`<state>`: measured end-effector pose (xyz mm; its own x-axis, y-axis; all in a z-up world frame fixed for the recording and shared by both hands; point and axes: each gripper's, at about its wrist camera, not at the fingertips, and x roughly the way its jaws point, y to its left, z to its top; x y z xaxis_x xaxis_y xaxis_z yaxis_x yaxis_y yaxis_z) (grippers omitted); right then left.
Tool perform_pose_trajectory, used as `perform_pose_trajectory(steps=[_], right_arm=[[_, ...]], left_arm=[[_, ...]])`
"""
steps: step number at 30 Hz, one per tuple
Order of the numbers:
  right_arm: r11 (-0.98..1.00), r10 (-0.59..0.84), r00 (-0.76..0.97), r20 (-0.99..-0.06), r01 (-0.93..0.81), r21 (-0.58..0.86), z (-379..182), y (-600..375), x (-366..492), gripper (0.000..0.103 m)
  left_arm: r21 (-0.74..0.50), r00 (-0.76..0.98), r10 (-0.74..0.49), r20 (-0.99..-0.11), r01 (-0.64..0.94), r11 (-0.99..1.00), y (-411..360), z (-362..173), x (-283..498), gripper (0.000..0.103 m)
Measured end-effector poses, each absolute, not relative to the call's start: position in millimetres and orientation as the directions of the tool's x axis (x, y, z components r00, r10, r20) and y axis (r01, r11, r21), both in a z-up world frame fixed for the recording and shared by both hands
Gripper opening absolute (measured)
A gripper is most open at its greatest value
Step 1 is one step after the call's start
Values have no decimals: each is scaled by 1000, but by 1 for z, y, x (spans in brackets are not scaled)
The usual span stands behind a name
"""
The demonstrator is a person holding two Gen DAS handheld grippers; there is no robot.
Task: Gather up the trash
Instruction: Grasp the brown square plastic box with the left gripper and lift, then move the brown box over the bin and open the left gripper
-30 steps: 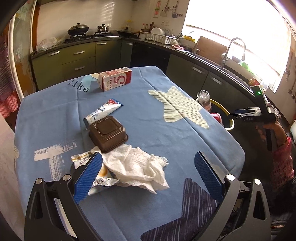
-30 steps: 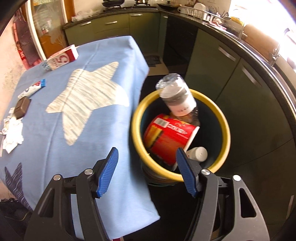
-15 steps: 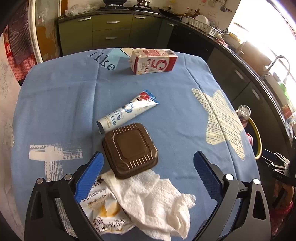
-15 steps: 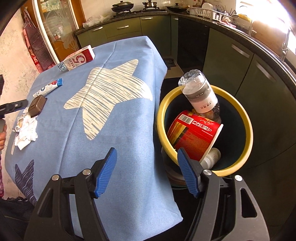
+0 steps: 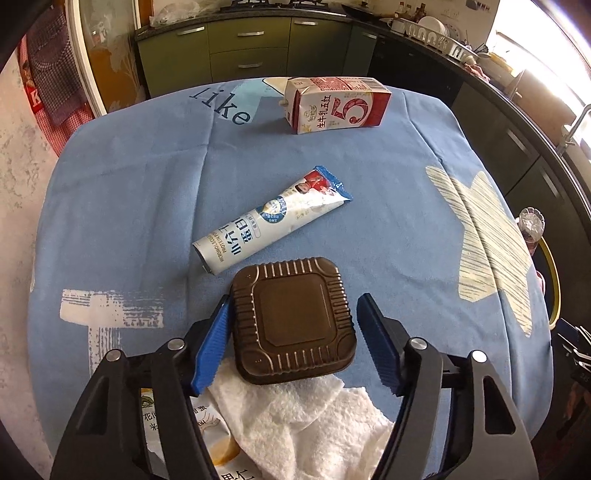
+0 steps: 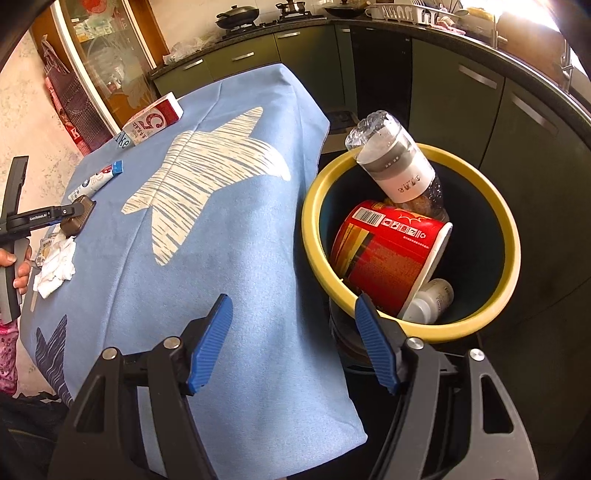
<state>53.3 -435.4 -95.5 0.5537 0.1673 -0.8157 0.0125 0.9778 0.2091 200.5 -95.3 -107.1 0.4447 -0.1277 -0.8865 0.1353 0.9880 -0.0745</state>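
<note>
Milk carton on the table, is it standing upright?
No, the milk carton lies on its side on the blue tablecloth.

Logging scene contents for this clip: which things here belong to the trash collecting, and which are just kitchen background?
Part of the job:
brown ribbed container, between the open left gripper fingers
white tube
milk carton
crumpled tissue
snack wrapper
yellow-rimmed bin, already holding trash

Background:
dish rack
wok

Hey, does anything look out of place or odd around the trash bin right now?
Yes. The plastic bottle is not fully inside the yellow-rimmed bin: it leans on the rim with its base poking above it, propped on the red paper cup. The bin looks nearly full, so further trash may not settle well.
</note>
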Motion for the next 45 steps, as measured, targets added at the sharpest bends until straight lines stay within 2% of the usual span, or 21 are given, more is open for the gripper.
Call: perform_pose_trajectory(steps=[13, 27, 36, 45], right_arm=[[970, 187, 573, -798, 23, 244, -99, -448, 41, 65], [964, 185, 602, -777, 43, 263, -93, -458, 26, 65], [948, 150, 636, -757, 124, 292, -93, -486, 4, 65], [913, 95, 664, -742, 240, 331, -100, -529, -33, 65]], left_arm=[[-25, 463, -108, -880, 181, 983, -112, -107, 194, 61], [-35, 516, -207, -831, 323, 946, -153, -60, 160, 61], [-52, 510, -351, -785, 511, 858, -224, -17, 130, 61], [-50, 404, -473, -783, 718, 695, -345, 2, 121, 61]])
